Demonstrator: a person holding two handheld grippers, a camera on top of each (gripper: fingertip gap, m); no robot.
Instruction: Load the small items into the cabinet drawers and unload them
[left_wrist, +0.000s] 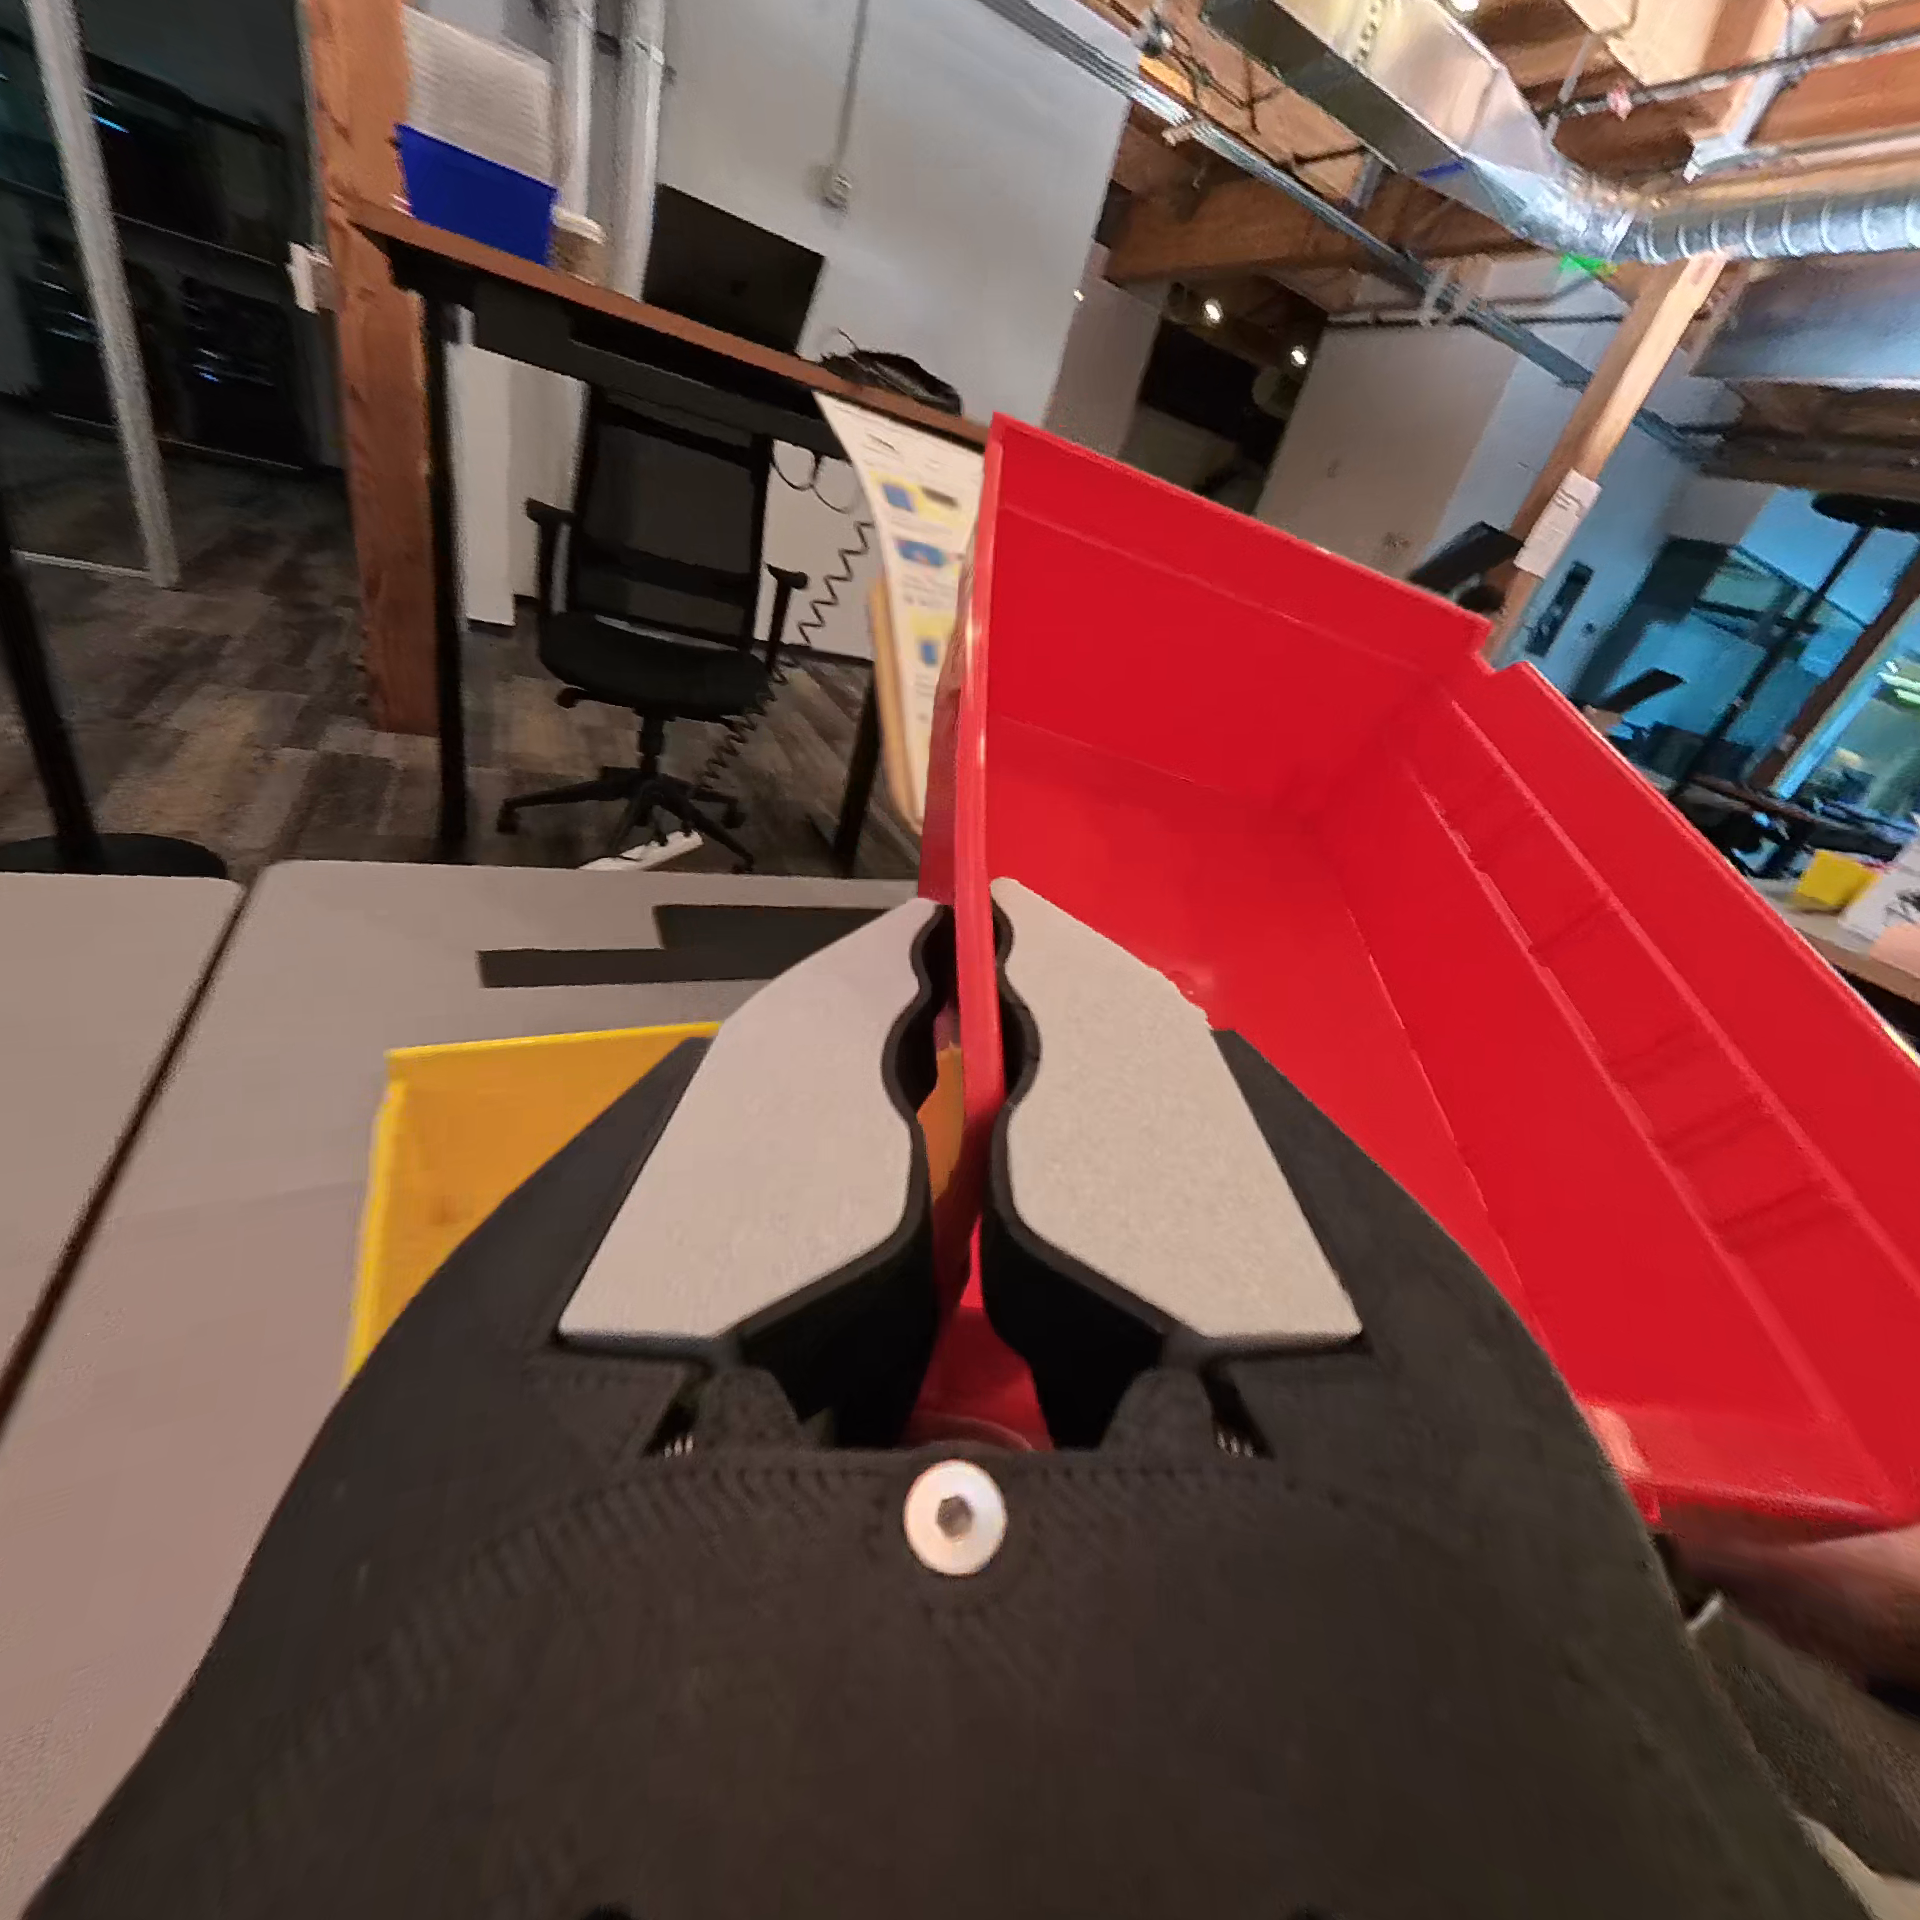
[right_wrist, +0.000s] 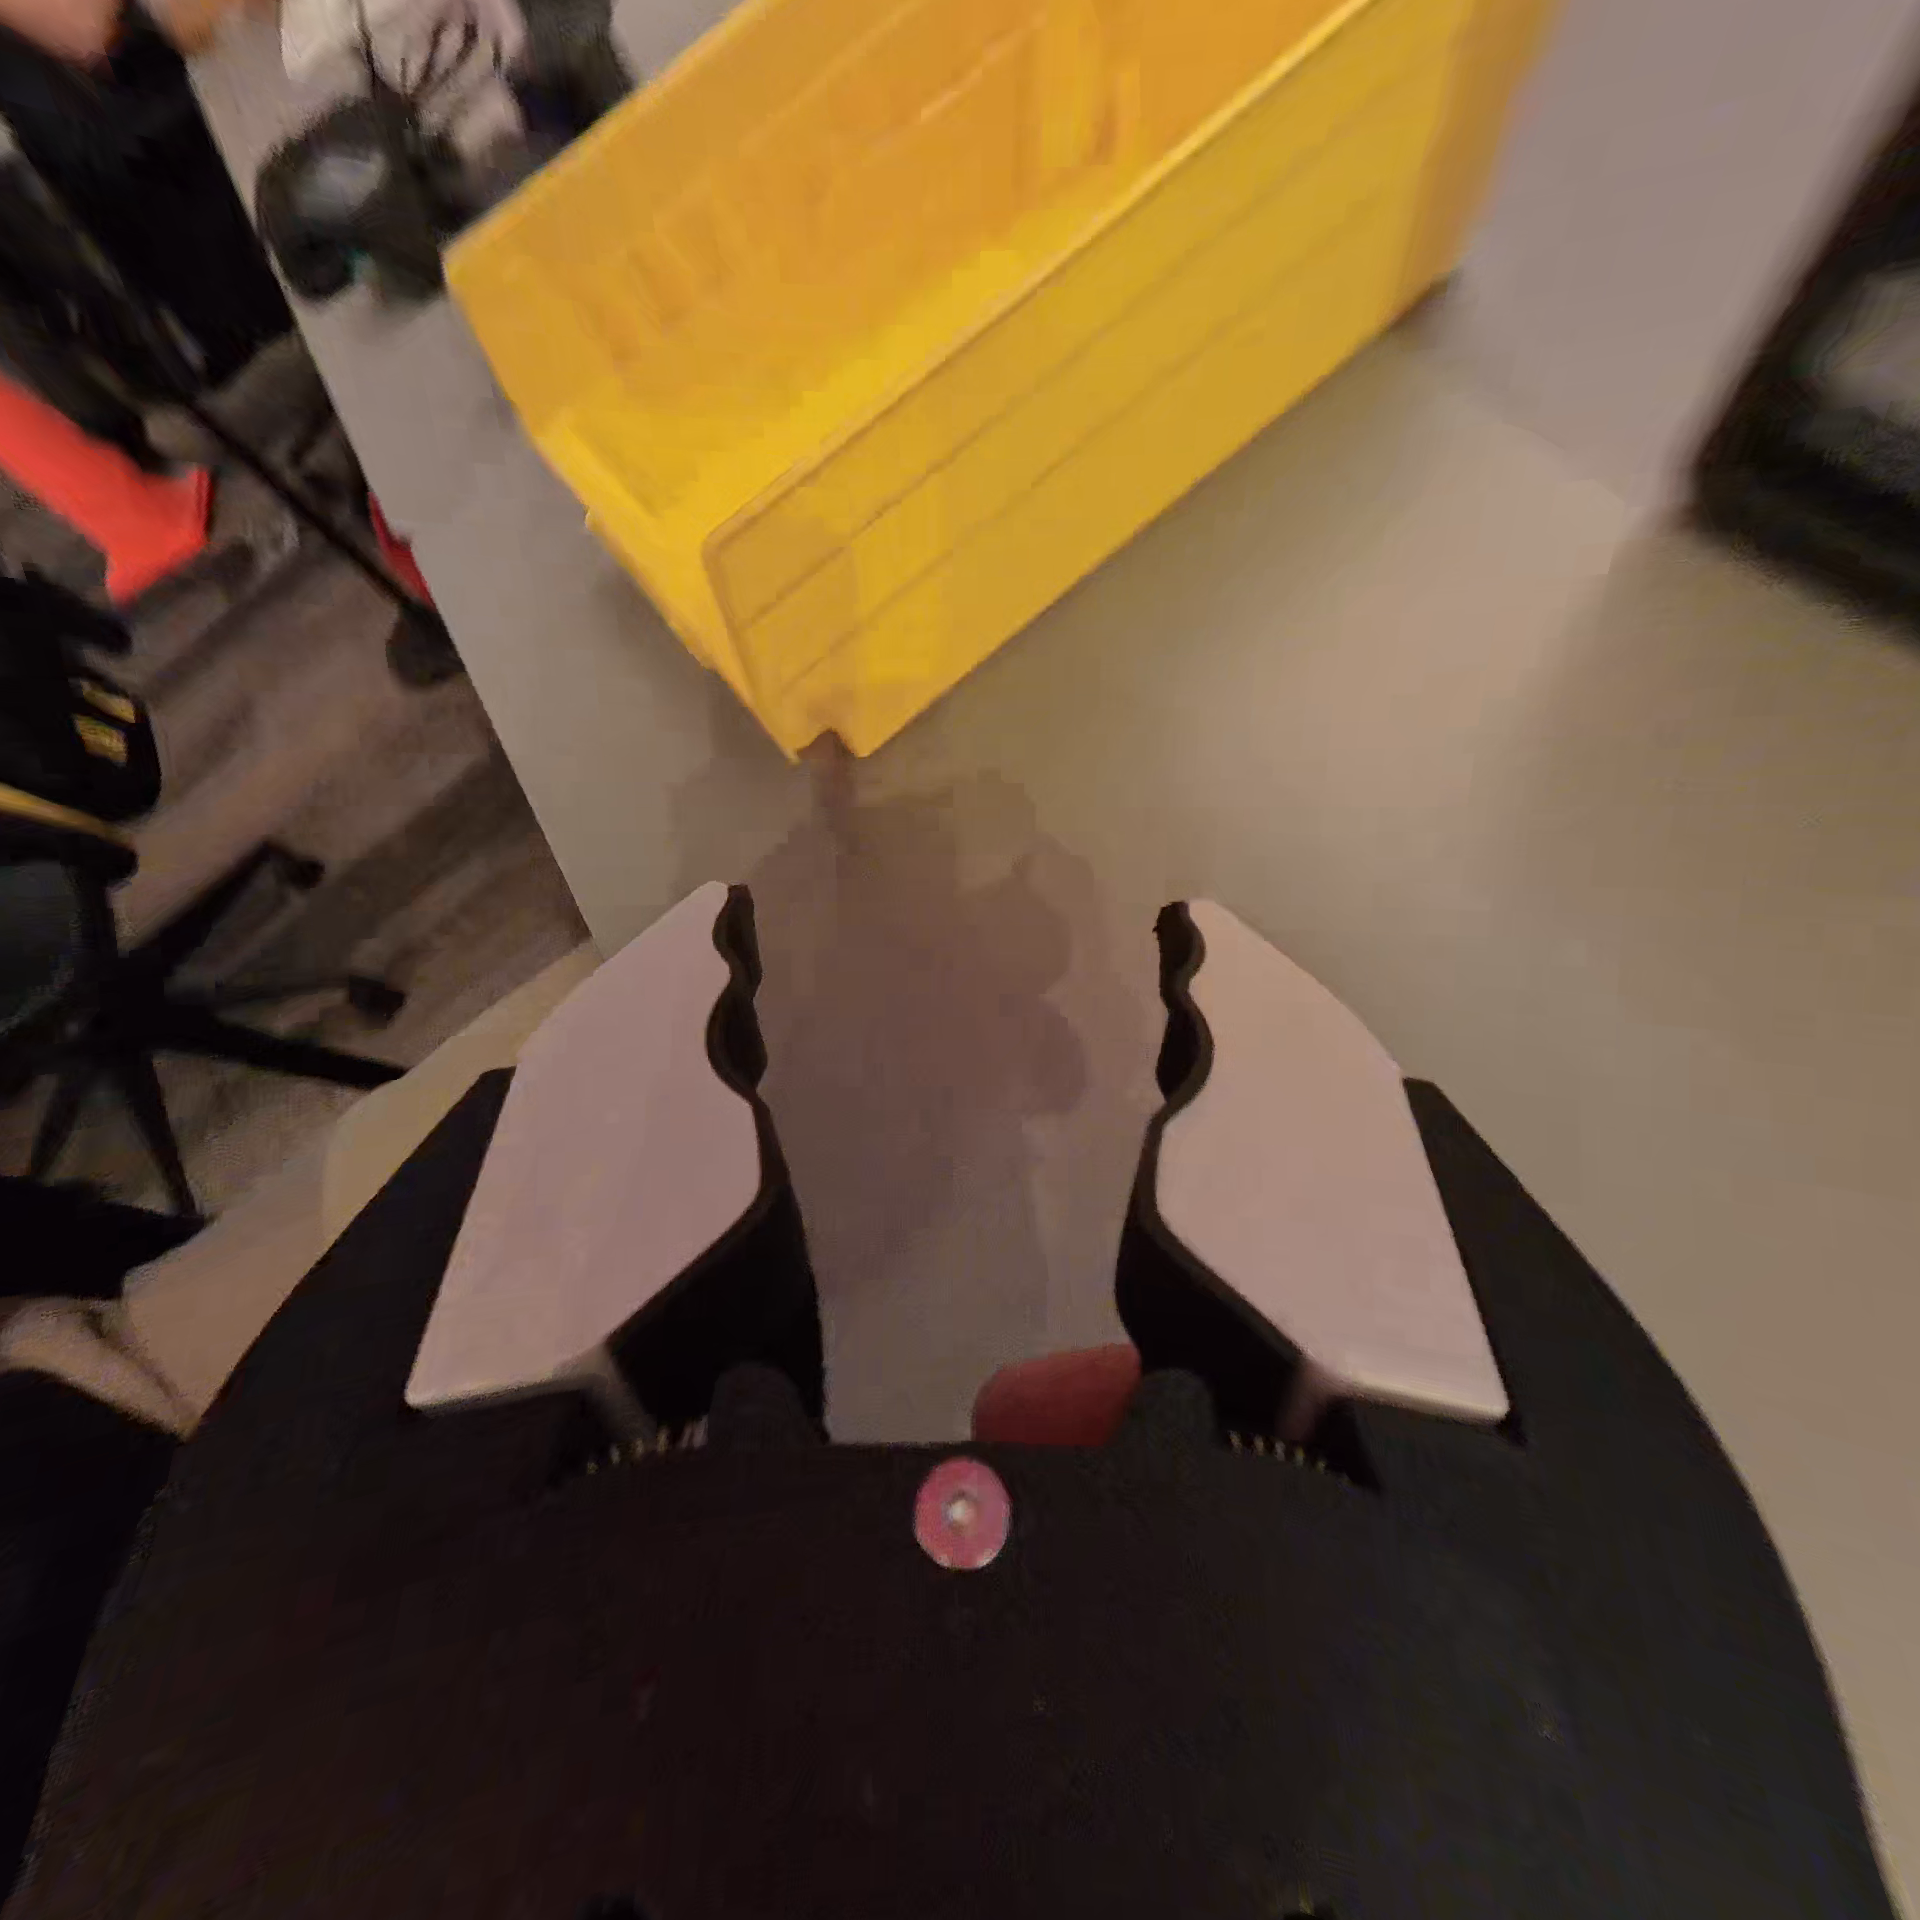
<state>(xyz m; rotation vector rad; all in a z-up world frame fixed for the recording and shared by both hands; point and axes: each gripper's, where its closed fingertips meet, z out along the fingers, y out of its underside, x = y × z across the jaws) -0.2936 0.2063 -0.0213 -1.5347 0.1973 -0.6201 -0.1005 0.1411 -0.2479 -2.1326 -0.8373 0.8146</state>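
My left gripper (left_wrist: 971, 925) is shut on the side wall of a red plastic bin (left_wrist: 1299, 883) and holds it tilted up above the grey table (left_wrist: 312, 997). The red bin looks empty inside. A yellow bin (left_wrist: 499, 1143) sits on the table below and left of the left gripper. In the right wrist view the same yellow bin (right_wrist: 935, 343) stands on the table ahead of my right gripper (right_wrist: 956, 914), which is open and empty above the table top. A small red piece (right_wrist: 1060, 1392) shows low between the right gripper's fingers.
Black tape strips (left_wrist: 665, 945) lie on the table beyond the yellow bin. A black office chair (left_wrist: 655, 644) and a wooden desk (left_wrist: 623, 312) stand behind the table. The table's left edge (right_wrist: 488, 665) drops to the floor, with another chair (right_wrist: 125, 987) there. About 30 cm separates my left fingertips from my right.
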